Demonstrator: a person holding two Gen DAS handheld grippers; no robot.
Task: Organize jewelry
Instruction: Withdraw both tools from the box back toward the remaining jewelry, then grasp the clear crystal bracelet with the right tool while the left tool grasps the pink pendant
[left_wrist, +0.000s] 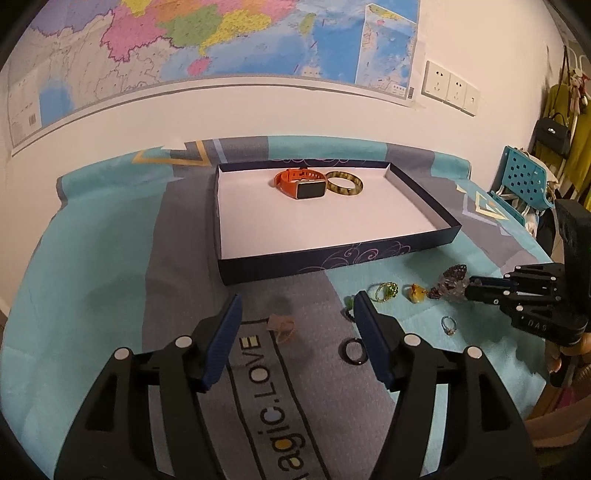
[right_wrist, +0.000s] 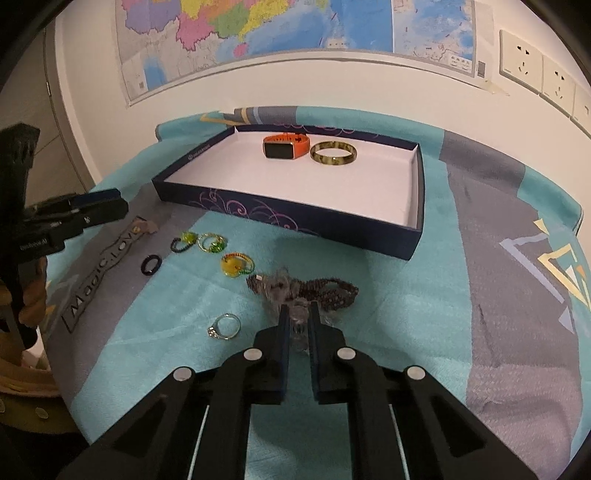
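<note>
A: Where is the jewelry?

B: The watch (right_wrist: 285, 146) and the bangle (right_wrist: 333, 153) lie side by side at the far end of the box (right_wrist: 284, 221). Everything else sits on the cloth (right_wrist: 424, 295) in front of it: a black ring (right_wrist: 151, 264), two green bead rings (right_wrist: 211, 243), a yellow piece (right_wrist: 232, 266), a silver ring (right_wrist: 225, 326) and a dark beaded bracelet (right_wrist: 325, 290).

A: And the right gripper (right_wrist: 297, 321)?

B: Its fingers are clamped on a clear crystal piece (right_wrist: 298, 325) lying against the bracelet.

A: The left gripper (left_wrist: 295, 325)?

B: Fingers apart, nothing between the pads. It hovers low over the grey stripe, a brownish bit (left_wrist: 281, 326) on the cloth between the fingers. The black ring lies just beside the right-hand finger (left_wrist: 371, 339).
</note>
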